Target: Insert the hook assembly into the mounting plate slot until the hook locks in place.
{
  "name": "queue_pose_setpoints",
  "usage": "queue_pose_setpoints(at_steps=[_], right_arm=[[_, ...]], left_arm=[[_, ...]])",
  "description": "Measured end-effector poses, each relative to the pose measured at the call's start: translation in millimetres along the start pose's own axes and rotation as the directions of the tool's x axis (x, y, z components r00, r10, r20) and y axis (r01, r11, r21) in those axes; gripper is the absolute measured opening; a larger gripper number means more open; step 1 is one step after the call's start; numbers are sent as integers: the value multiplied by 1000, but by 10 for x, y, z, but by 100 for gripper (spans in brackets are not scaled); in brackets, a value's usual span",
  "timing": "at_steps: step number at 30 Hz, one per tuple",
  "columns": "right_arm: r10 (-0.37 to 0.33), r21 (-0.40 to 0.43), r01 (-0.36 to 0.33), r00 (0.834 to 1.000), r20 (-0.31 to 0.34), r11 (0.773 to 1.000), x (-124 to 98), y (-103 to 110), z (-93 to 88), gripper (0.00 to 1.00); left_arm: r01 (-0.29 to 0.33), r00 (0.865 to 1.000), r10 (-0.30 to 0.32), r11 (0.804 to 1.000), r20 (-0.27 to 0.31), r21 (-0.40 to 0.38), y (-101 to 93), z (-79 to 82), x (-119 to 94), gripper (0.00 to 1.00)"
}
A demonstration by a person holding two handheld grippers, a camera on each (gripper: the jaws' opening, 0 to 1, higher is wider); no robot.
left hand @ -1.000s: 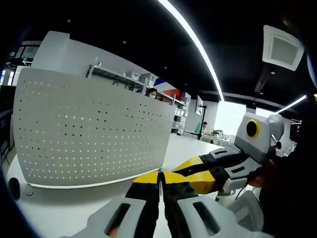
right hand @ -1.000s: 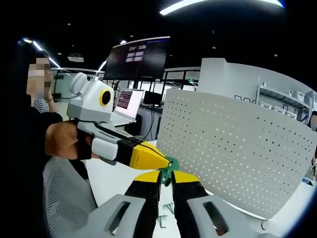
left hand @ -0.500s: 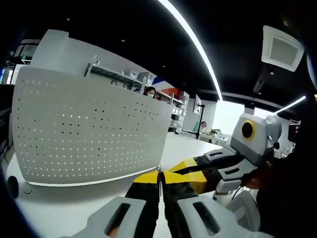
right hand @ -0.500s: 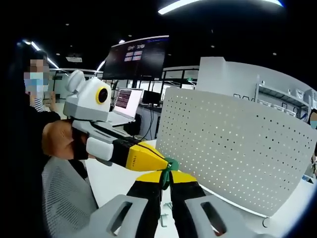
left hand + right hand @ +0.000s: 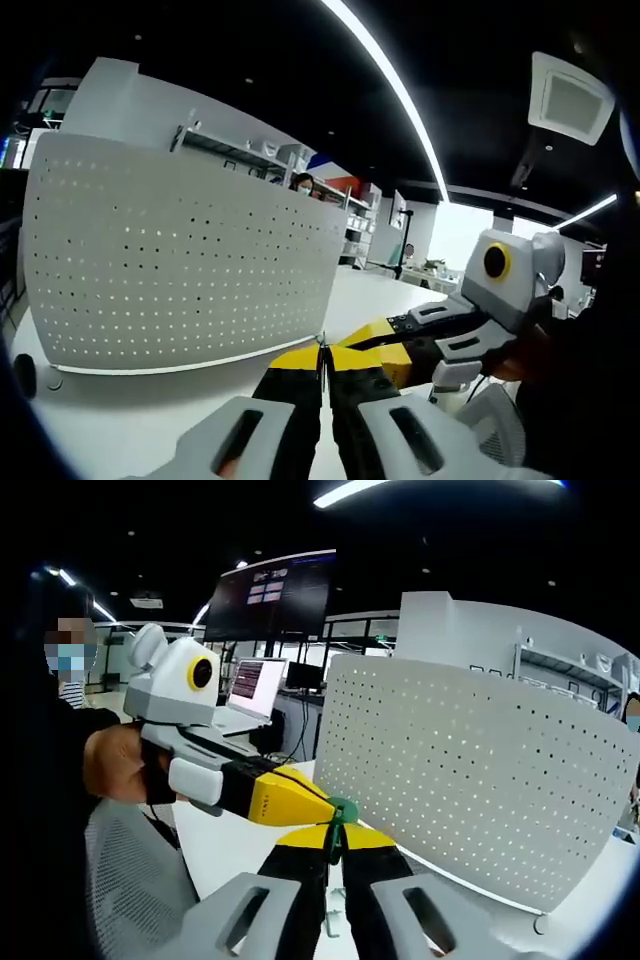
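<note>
The white perforated mounting plate stands upright on the white table; in the right gripper view the plate is on the right. My right gripper is shut on a small green hook part in front of the plate's near edge. My left gripper is shut, with a thin sliver of the part showing between its tips. The left gripper's yellow tip meets the green part from the left. The right gripper's yellow jaws come in from the right, touching my left jaws.
A person's hand holds the left gripper. A grey mesh chair back is low on the left. Monitors and a big dark screen stand behind. Shelving rises behind the plate. The white table runs below the plate.
Both views have shifted slightly with the hands. The two grippers stay tip to tip at the green part; the other gripper's body sits a little lower in each view.
</note>
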State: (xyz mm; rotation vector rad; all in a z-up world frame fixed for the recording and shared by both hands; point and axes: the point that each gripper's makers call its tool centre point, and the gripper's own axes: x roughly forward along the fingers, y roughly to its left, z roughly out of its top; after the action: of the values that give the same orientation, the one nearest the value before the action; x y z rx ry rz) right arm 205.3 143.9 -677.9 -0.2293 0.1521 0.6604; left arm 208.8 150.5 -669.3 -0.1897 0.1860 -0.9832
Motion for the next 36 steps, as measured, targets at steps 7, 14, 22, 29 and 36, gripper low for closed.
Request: queue_pose_setpoints(at_steps=[7, 14, 22, 29, 36], right_arm=[[-9, 10, 9, 1000, 13, 1000, -1, -20, 28, 1], [-18, 16, 17, 1000, 8, 1000, 5, -42, 12, 1], [-38, 17, 38, 999, 18, 999, 8, -119, 53, 1], [-72, 26, 72, 997, 25, 997, -13, -270, 95, 1], [-122, 30, 120, 992, 40, 992, -65, -486, 162, 1]], left_arm=[[5, 1000, -5, 1000, 17, 9, -2, 30, 3, 2], [6, 999, -7, 1000, 35, 9, 17, 58, -51, 10], [-20, 999, 18, 998, 40, 65, 101, 26, -194, 28], [-60, 998, 58, 993, 19, 102, 233, -66, -277, 45], [-89, 996, 90, 985, 4, 146, 312, -167, -297, 66]])
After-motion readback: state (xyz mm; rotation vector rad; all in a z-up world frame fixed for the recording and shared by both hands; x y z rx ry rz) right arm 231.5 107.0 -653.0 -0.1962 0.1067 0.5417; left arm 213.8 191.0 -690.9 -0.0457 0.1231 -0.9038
